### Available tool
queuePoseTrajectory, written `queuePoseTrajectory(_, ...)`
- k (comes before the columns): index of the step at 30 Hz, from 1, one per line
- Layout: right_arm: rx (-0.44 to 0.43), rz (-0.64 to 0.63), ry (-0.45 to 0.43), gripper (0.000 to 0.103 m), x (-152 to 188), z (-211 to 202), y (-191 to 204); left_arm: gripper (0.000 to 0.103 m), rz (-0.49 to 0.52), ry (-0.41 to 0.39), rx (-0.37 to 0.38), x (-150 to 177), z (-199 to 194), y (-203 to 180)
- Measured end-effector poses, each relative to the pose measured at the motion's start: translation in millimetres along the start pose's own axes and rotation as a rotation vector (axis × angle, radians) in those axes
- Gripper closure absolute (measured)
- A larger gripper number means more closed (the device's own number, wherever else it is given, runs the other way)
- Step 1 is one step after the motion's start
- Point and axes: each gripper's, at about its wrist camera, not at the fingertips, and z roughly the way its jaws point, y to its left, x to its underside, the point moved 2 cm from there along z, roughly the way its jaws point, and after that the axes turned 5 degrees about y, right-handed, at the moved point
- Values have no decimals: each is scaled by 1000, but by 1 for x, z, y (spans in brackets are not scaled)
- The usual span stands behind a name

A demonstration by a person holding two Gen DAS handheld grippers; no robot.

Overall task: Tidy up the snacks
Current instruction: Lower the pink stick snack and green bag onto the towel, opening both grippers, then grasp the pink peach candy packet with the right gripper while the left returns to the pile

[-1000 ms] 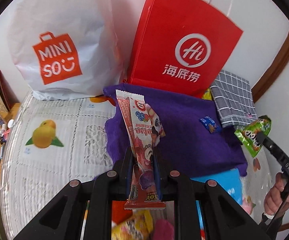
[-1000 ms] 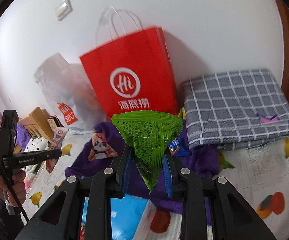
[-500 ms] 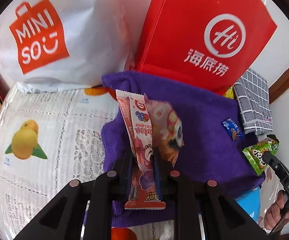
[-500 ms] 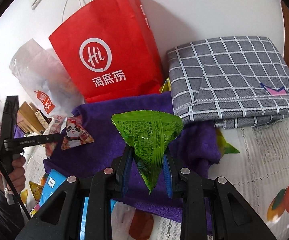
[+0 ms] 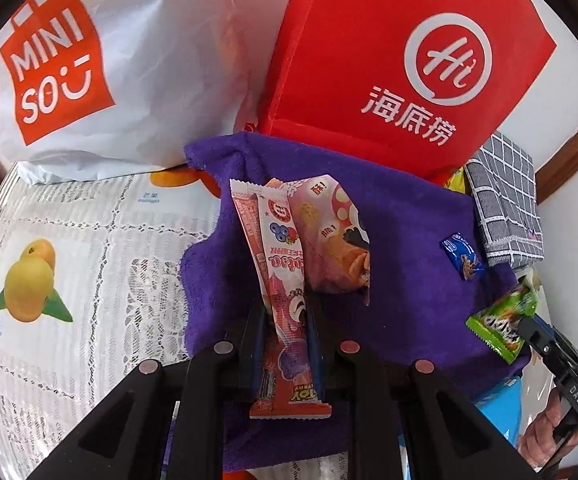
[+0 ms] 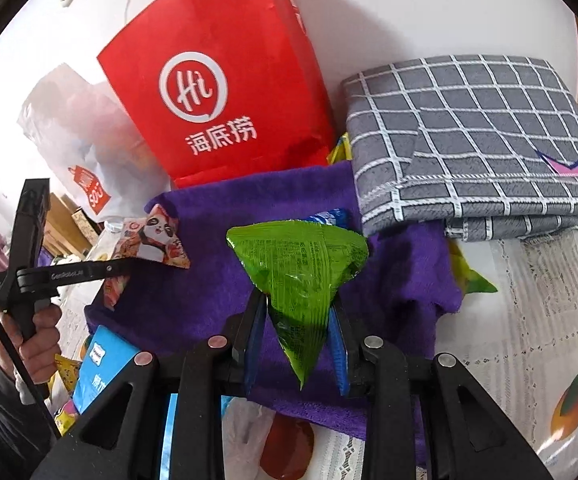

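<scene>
The white Miniso bag (image 5: 137, 64) is cut off at the upper left of the left wrist view; in the right wrist view it is blurred. The red paper bag (image 5: 389, 60) loses its top at the upper frame edge. The pink stick snack (image 5: 277, 280) has its midsection hidden between the left claw (image 5: 285, 344) fingers. The panda pouch (image 5: 329, 240) is partly covered by that stick. The green packet (image 6: 301, 272) narrows out of sight between the right claw (image 6: 299, 344) fingers. A yellow wrapper (image 6: 339, 148) behind the purple towel (image 6: 209, 288) is mostly hidden. The blue box (image 6: 101, 364) is cut by claw hardware, print unreadable.
</scene>
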Motion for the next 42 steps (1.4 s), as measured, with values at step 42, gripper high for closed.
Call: queuePoseTrajectory(42,176,-14,-115,36,131,-128,7,47,-17,-74,5,176,-109,31)
